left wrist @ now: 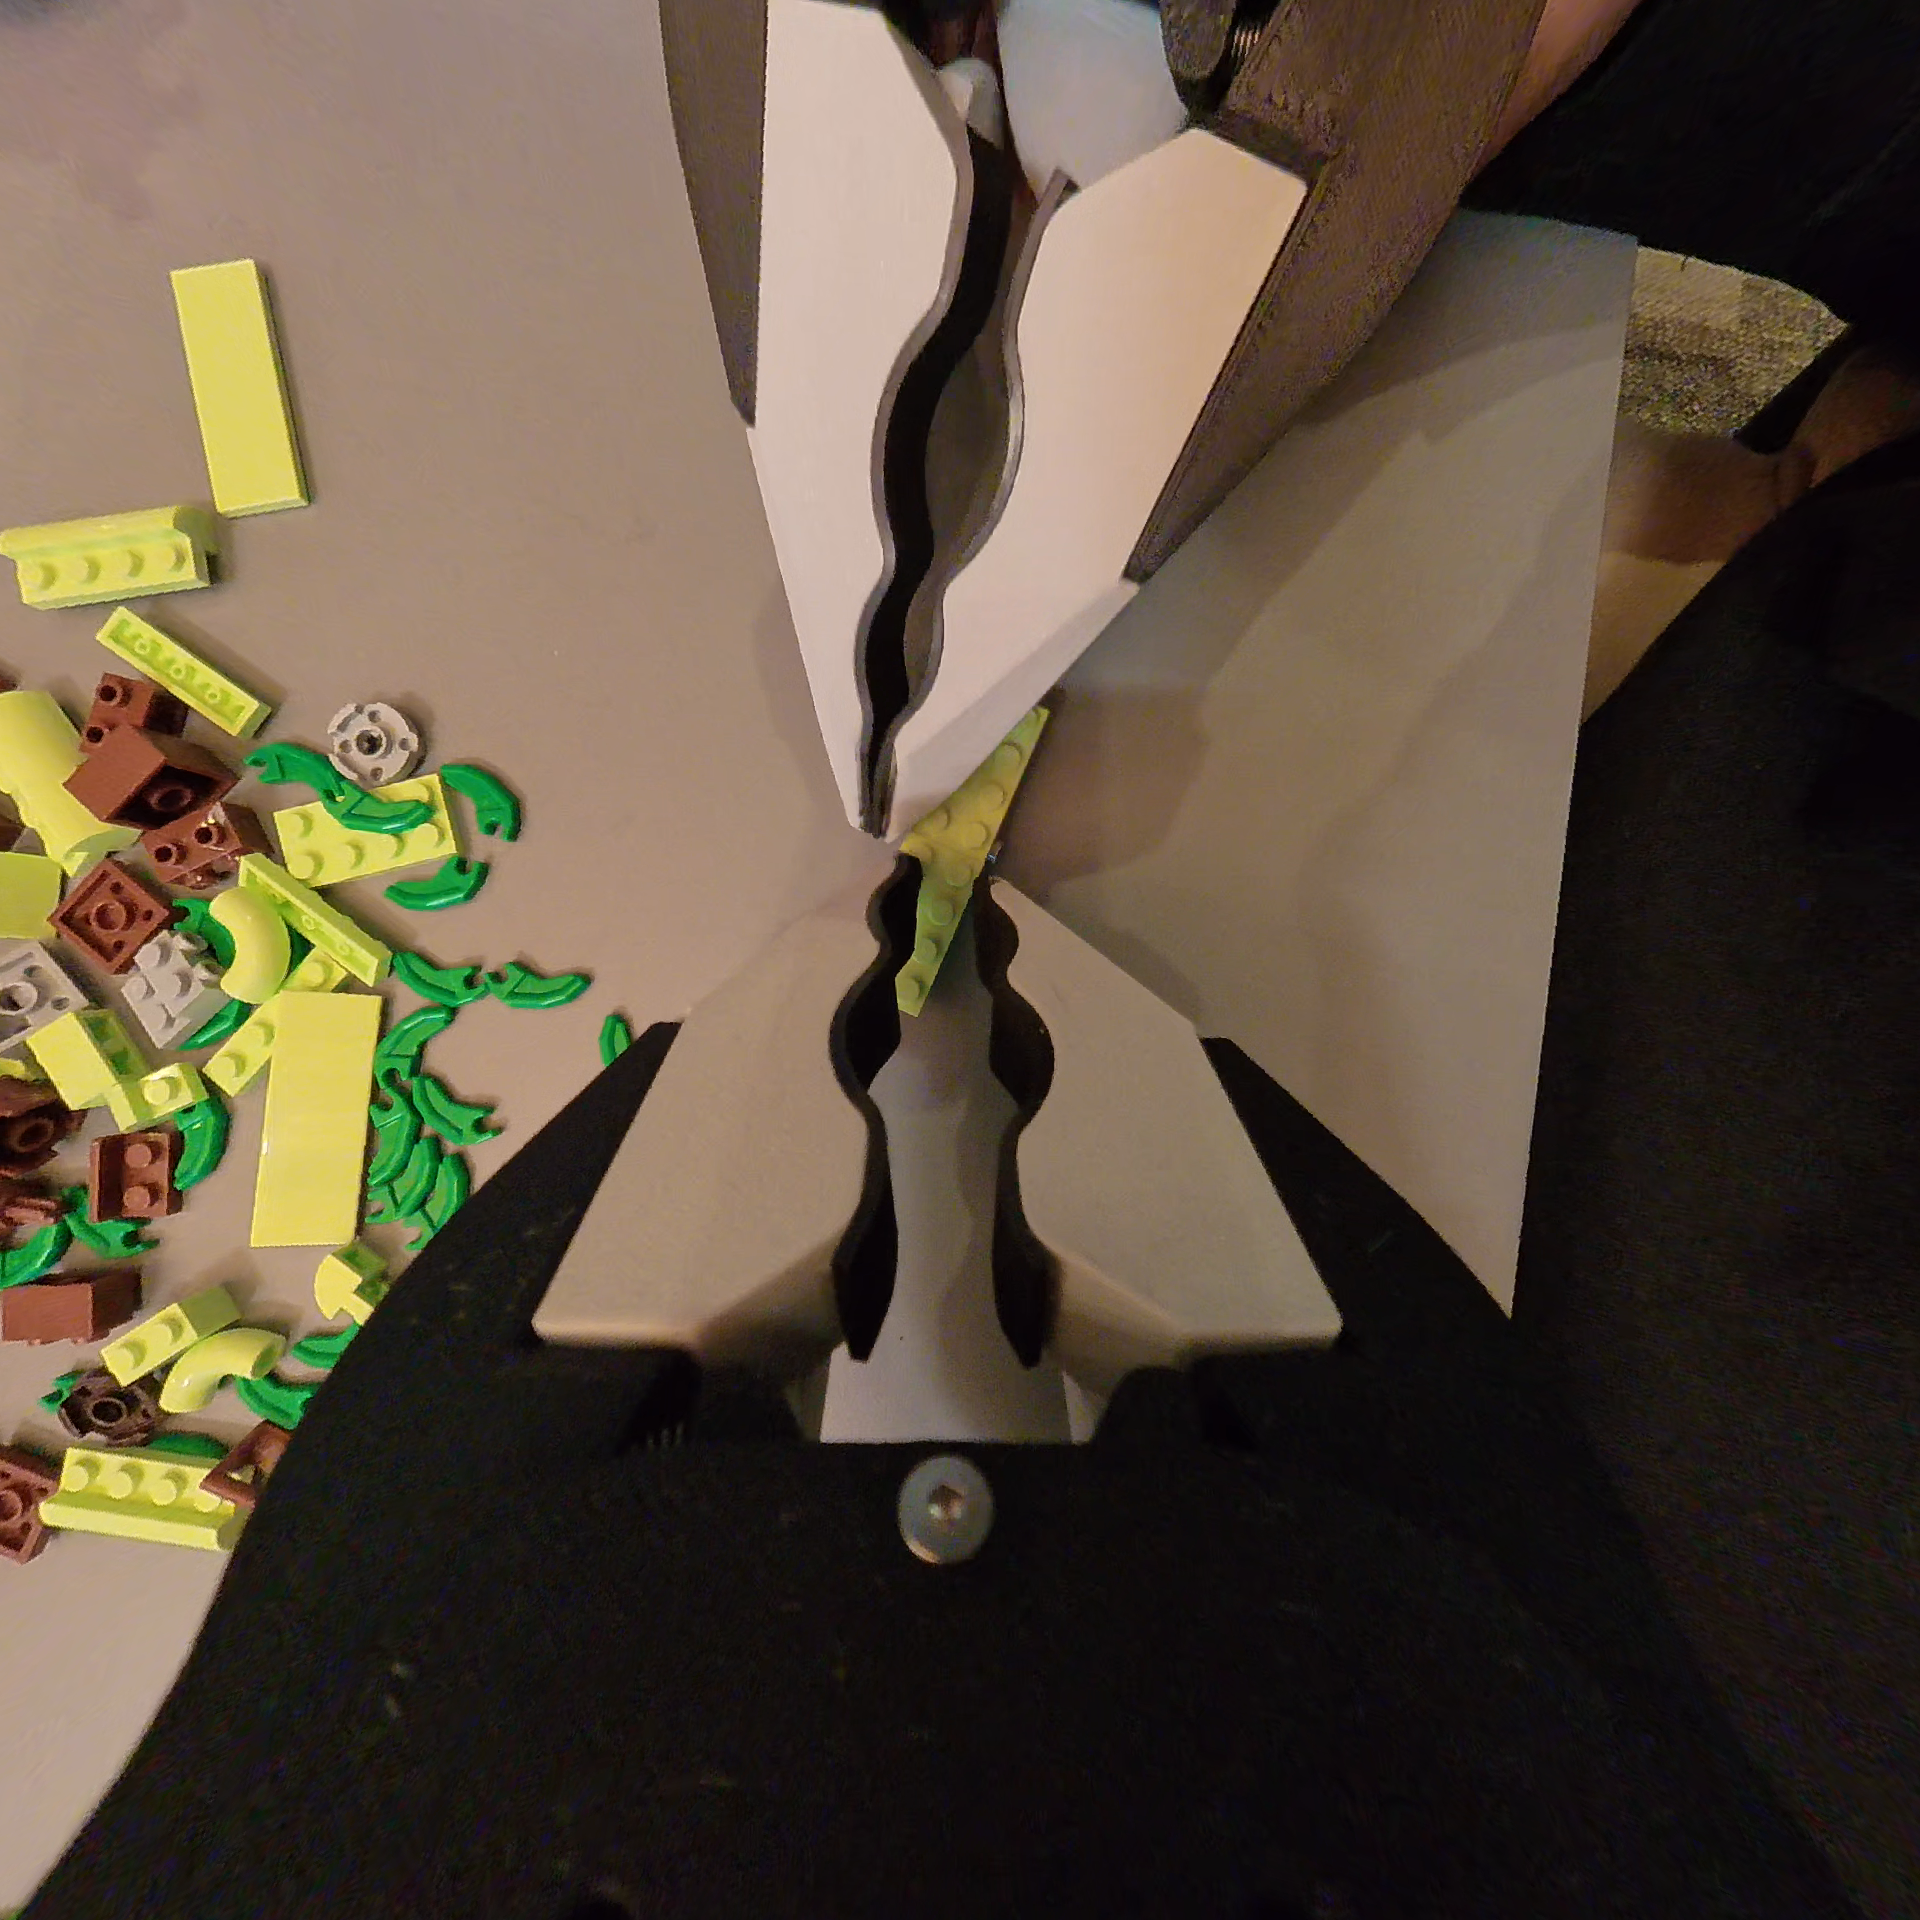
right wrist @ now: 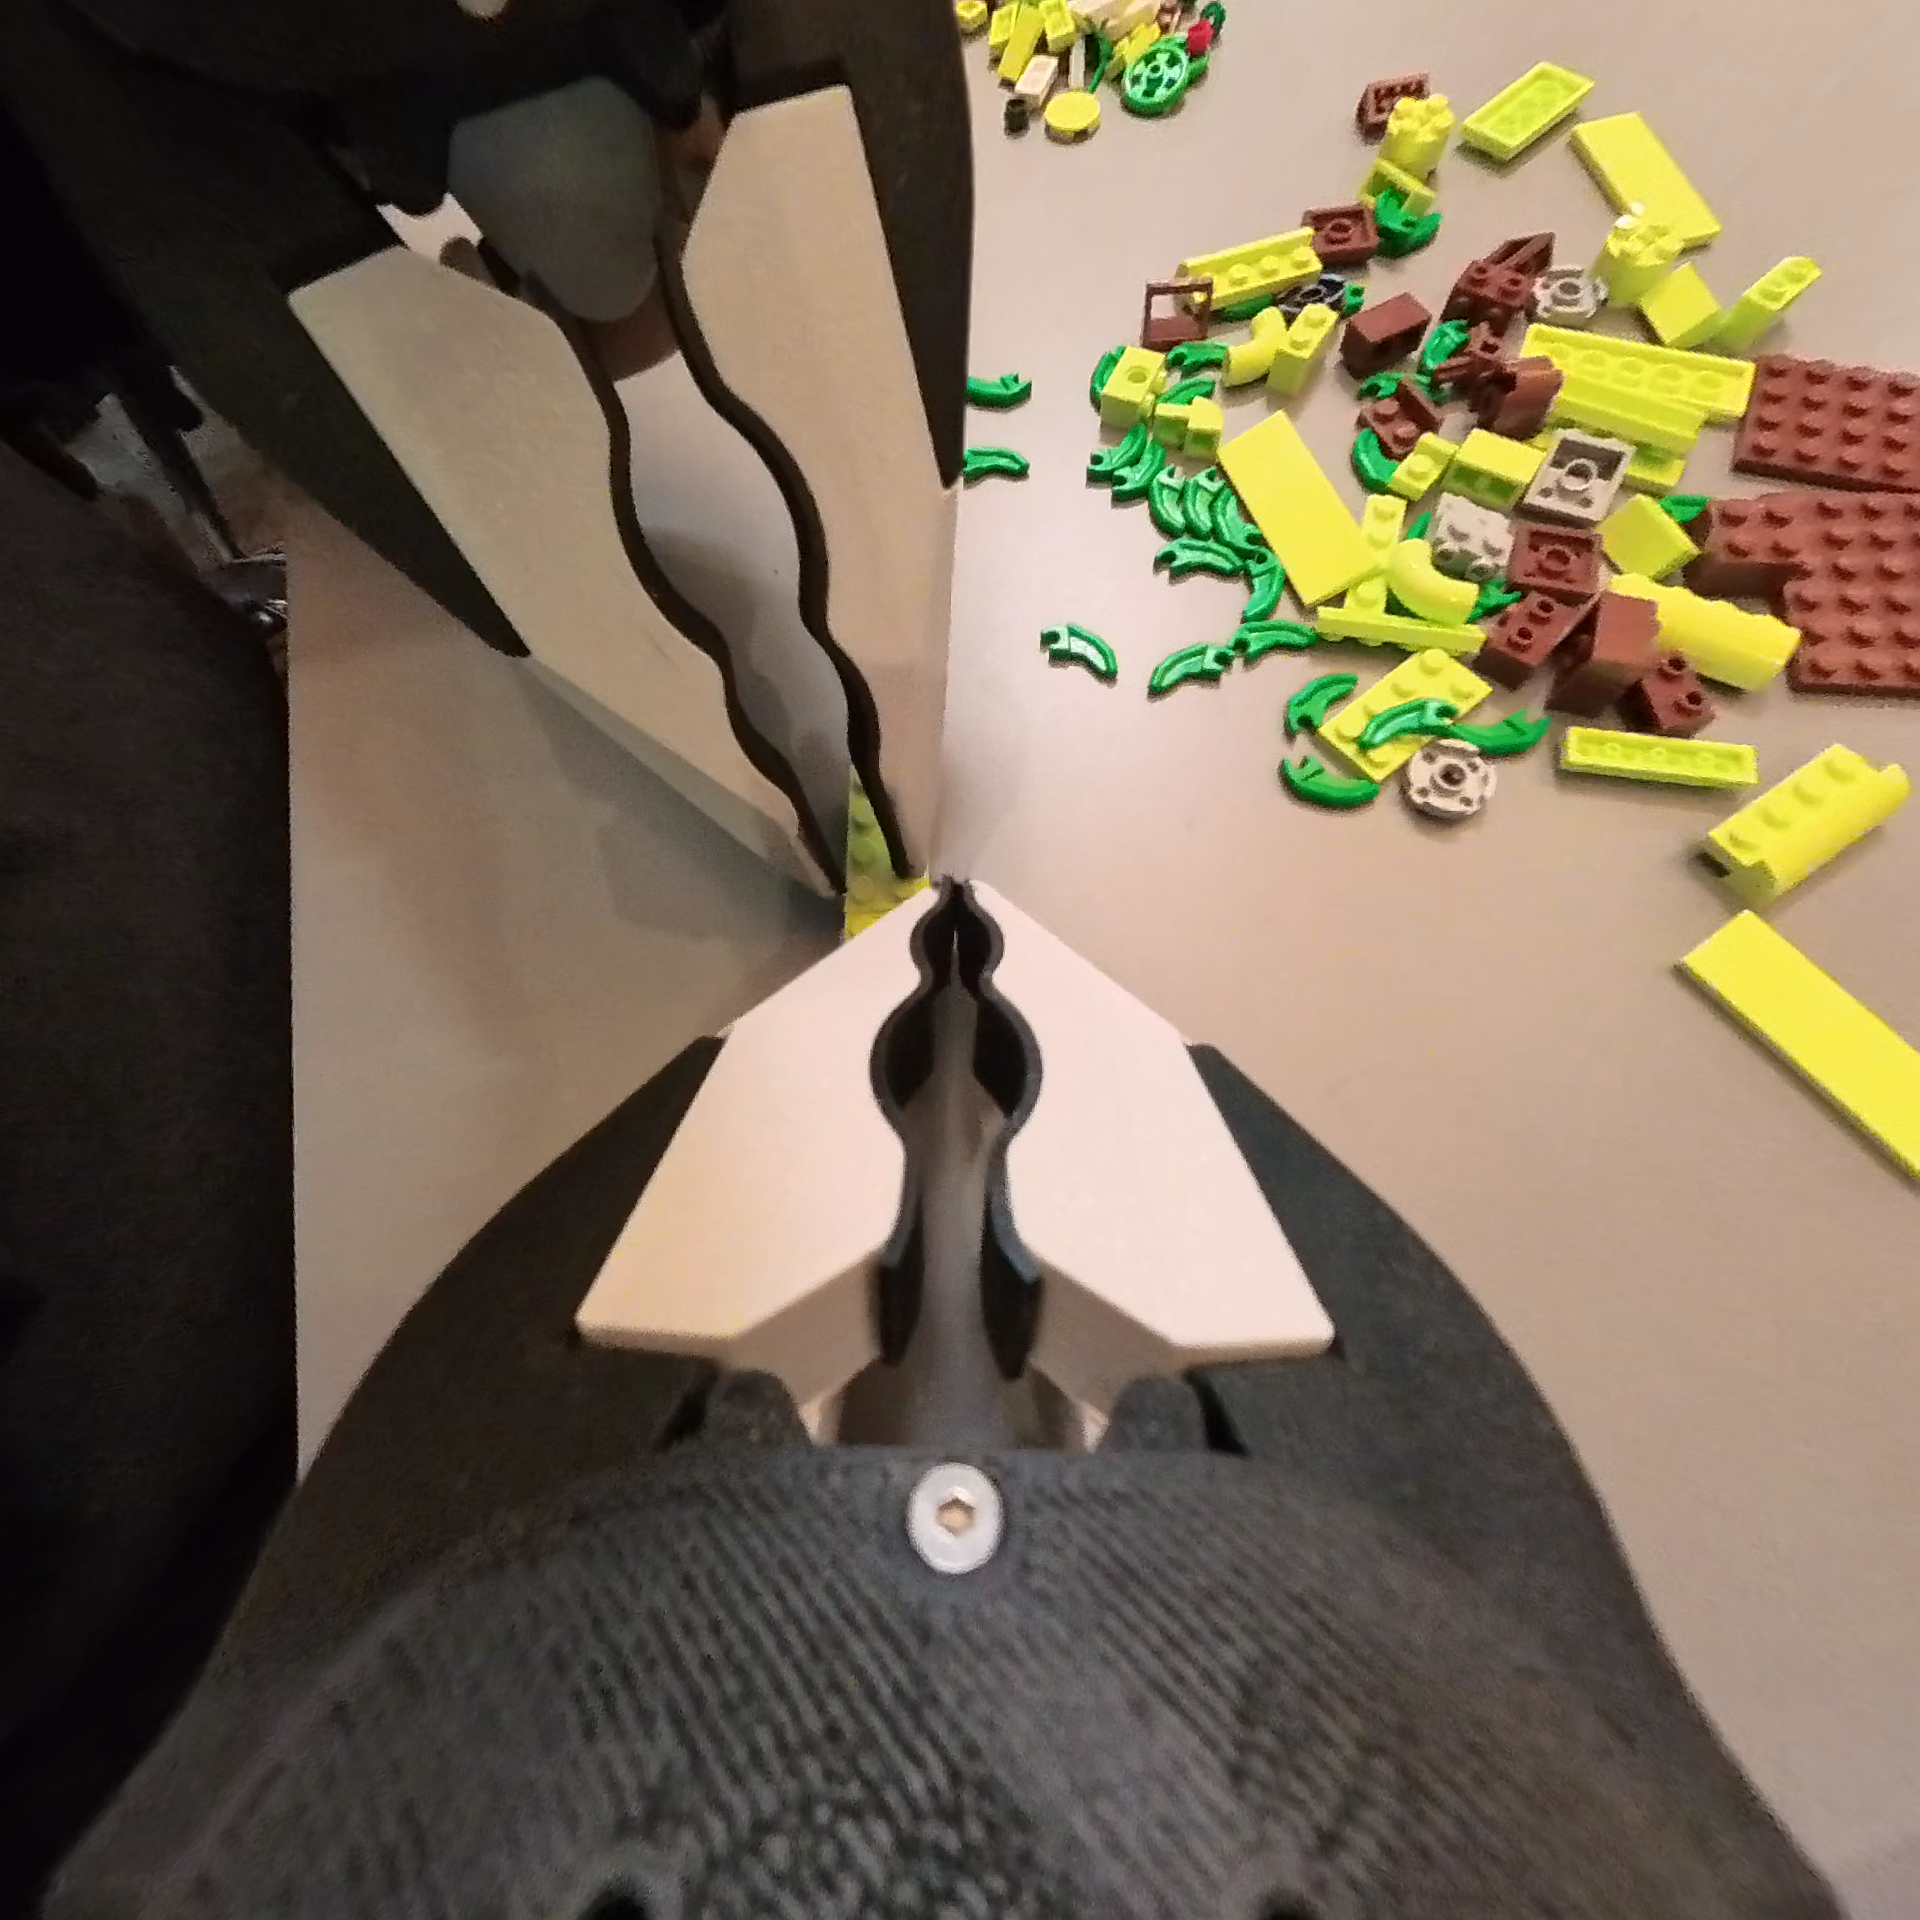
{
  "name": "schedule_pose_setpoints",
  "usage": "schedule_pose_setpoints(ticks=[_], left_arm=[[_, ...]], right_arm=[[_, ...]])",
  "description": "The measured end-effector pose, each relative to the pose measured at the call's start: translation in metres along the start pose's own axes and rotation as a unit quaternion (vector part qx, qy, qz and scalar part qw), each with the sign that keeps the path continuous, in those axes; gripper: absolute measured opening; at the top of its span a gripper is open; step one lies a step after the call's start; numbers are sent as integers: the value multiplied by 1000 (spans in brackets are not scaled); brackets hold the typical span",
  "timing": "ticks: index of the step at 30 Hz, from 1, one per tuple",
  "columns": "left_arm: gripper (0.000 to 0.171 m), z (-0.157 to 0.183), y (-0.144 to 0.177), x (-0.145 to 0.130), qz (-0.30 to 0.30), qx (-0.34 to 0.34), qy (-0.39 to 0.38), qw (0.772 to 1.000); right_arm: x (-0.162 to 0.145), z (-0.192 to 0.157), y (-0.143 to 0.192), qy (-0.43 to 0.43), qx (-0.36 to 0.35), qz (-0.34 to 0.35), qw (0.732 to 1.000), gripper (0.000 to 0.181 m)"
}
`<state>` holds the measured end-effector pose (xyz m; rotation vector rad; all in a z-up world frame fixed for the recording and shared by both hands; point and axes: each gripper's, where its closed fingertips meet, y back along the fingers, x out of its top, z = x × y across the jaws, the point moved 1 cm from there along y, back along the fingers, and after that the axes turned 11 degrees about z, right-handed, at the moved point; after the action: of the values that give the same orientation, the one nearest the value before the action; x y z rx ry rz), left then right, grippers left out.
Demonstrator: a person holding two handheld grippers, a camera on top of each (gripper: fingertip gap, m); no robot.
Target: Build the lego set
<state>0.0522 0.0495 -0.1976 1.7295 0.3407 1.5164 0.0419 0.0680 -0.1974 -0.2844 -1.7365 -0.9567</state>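
My left gripper is shut on a lime-green studded plate and holds it edge-on above the table. My right gripper comes in from the top of the left wrist view, its jaws pressed together, its tip right against the plate's end. In the right wrist view my right gripper is shut tip to tip with nothing showing between the fingers. The left gripper meets it from the upper left with the lime plate in its jaws. Most of the plate is hidden by the fingers.
A pile of loose lime, brown, grey and green leaf pieces lies to the left, and shows at the upper right in the right wrist view. Large brown plates lie beyond it. A long lime tile lies apart. The table edge runs close on the right. The grippers are tip to tip, or close to it.
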Motion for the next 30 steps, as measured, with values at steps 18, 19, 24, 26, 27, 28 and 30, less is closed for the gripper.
schedule_pose_setpoints(ticks=[18,19,24,26,27,28,30], left_arm=[[8,2,0,0,-4,2,-5,1000],[8,2,0,0,-4,2,-5,1000],[8,2,0,0,-9,8,-12,1000],[8,2,0,0,-10,9,-13,1000],[8,2,0,0,-10,9,-12,1000],[8,2,0,0,-9,8,-11,1000],[8,2,-1,0,-9,7,-7,1000]], right_arm=[[2,-3,2,-35,27,9,999,0],[1,-4,2,-39,30,8,999,0],[1,-5,2,-65,40,7,997,0],[0,-5,2,-79,43,7,996,0],[0,-5,2,-83,43,6,996,0],[0,-5,2,-89,43,6,995,0],[0,-5,2,-108,46,5,993,0]])
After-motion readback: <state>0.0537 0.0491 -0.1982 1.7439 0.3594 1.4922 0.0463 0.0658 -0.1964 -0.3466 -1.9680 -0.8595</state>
